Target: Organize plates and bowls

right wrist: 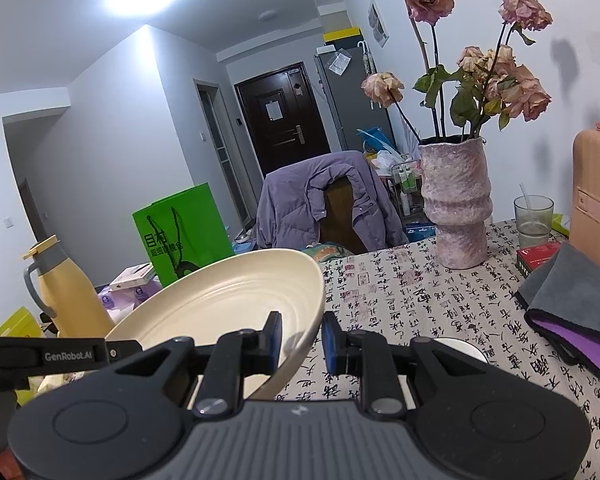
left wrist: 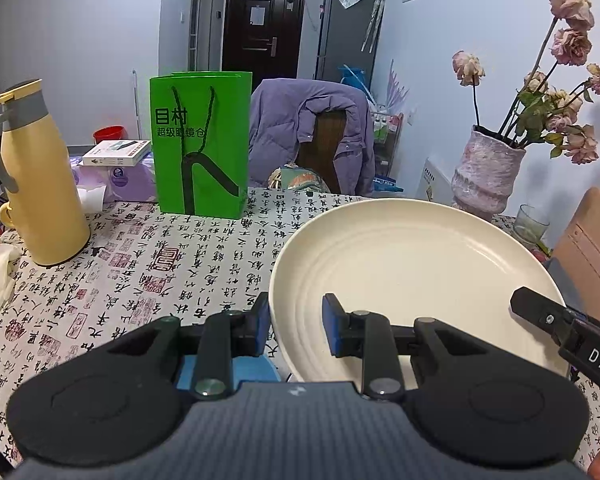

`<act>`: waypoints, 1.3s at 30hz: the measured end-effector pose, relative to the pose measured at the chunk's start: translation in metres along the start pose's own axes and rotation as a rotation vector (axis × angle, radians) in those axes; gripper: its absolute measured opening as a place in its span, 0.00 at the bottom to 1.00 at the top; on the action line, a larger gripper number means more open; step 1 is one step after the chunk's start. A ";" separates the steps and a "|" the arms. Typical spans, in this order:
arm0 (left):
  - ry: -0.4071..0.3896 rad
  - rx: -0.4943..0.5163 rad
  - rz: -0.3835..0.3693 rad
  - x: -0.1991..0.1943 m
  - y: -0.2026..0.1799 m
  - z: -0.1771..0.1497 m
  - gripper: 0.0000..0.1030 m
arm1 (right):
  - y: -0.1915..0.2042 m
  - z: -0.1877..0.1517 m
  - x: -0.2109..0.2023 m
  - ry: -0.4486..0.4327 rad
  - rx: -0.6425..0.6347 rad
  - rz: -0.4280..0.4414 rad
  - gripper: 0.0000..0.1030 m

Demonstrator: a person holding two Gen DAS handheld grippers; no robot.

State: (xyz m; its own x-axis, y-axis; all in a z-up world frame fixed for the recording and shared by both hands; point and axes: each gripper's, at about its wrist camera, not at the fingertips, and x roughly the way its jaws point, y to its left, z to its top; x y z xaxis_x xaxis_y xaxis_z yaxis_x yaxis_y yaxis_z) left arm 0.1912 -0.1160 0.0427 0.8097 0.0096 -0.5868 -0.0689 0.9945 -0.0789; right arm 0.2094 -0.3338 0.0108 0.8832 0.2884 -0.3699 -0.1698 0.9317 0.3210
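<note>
Left gripper [left wrist: 296,330], right gripper [right wrist: 302,342] both clamp cream plate [left wrist: 412,272] rim; "GenRobot.AI" on gripper arm.

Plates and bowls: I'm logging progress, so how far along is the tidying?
Done: nothing visibly stacked yet. In hand: the round cream ribbed plate is lifted and tilted over the calligraphy-print tablecloth, its rim between the pads of the left claw and right claw. Left: setting it down; a white dish waits below.

1 plate [left wrist: 412,264], 1 flask [left wrist: 40,184], 1 green bag [left wrist: 202,148], 1 vase [left wrist: 488,172], 1 glass [right wrist: 534,216].
</note>
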 end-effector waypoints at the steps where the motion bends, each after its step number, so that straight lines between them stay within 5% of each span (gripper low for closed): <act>1: -0.002 0.001 -0.002 -0.002 0.000 -0.001 0.26 | 0.000 -0.001 -0.002 -0.001 0.002 0.001 0.20; 39: -0.087 -0.028 -0.026 -0.089 0.034 -0.040 0.26 | 0.044 -0.034 -0.080 -0.044 -0.038 0.016 0.20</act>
State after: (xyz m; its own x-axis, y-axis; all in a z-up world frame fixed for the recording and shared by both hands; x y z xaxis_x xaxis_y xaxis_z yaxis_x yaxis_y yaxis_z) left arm 0.0940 -0.0870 0.0602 0.8587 -0.0057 -0.5124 -0.0630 0.9912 -0.1166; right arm 0.1165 -0.3081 0.0245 0.8986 0.2938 -0.3259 -0.1994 0.9350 0.2932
